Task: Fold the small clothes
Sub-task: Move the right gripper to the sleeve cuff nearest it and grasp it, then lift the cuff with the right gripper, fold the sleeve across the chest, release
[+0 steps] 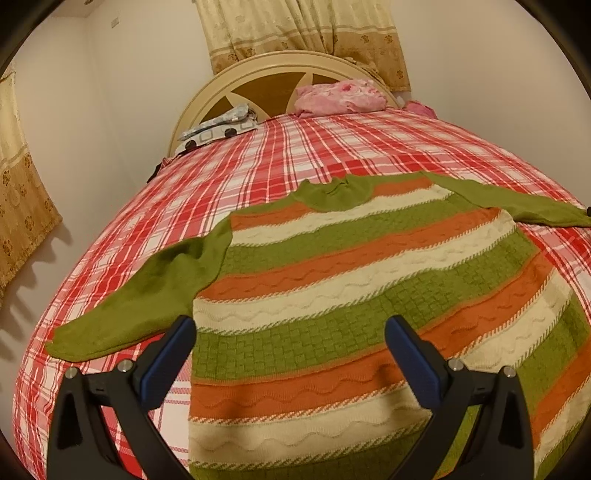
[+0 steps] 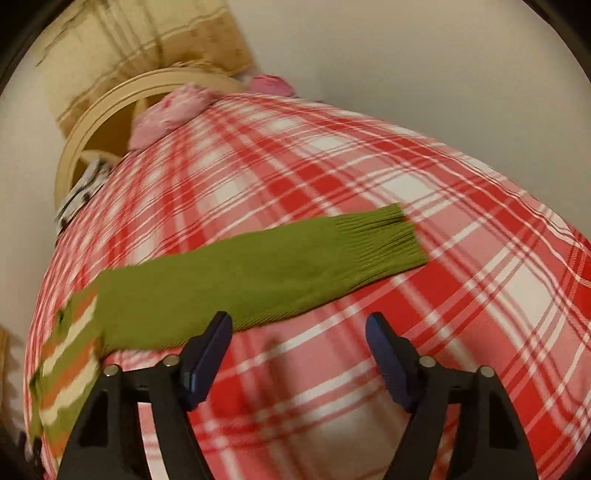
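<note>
Currently the sweater sleeve (image 2: 258, 277) lies crosswise just beyond the right gripper (image 2: 298, 332), cuff rightward; both grippers' fingers gape empty

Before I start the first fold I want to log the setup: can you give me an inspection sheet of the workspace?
Surface: bed with red plaid sheet, flat.
Job's things: striped sweater spread flat, neck toward the headboard; both green sleeves out sideways, right sleeve lying flat.
Clutter: pink cloth bundle and a patterned grey-white item by the headboard.
Grippers: left hand-held gripper open over the sweater's lower body; right hand-held gripper open, nothing between its fingers, beside the right sleeve.
Cables: nothing seen.
Surroundings: white walls, beige floral curtains.
</note>
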Action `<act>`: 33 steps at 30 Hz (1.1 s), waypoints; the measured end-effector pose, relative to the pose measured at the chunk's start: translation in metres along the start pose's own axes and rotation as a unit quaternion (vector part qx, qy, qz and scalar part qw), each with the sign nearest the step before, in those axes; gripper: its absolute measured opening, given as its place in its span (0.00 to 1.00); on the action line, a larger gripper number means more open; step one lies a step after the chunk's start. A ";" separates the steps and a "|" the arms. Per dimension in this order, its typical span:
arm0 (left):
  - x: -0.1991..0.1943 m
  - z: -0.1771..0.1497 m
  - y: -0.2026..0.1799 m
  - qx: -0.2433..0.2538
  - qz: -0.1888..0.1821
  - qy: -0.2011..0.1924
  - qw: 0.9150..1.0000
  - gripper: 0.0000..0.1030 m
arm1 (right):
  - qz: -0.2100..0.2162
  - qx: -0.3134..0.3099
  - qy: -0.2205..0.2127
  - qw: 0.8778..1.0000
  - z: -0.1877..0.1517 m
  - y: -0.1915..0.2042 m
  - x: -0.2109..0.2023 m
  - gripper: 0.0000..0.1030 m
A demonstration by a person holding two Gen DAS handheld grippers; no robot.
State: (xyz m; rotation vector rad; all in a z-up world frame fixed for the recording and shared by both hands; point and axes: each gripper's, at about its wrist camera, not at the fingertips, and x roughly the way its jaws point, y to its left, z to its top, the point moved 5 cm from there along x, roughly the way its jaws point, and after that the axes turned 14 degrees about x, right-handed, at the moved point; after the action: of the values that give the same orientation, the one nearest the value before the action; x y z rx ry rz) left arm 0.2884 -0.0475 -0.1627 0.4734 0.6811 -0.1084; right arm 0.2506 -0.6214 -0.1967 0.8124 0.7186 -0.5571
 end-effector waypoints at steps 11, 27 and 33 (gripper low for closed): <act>0.016 -0.006 -0.001 -0.003 -0.002 0.018 1.000 1.00 | -0.031 0.055 0.002 0.998 0.043 -0.038 0.027 0.48; 0.026 -0.015 0.005 -0.013 -0.004 0.034 0.999 1.00 | -0.020 0.030 -0.008 0.999 0.055 -0.017 0.051 0.13; 0.022 -0.016 0.011 -0.018 -0.001 0.031 0.999 1.00 | 0.047 0.034 -0.008 0.998 0.048 0.012 0.031 0.12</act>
State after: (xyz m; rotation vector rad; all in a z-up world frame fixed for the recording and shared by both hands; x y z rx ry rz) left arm 0.2990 -0.0296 -0.1833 0.4429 0.7430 -0.0833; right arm 0.2958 -0.6583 -0.1911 0.8992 0.6459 -0.5057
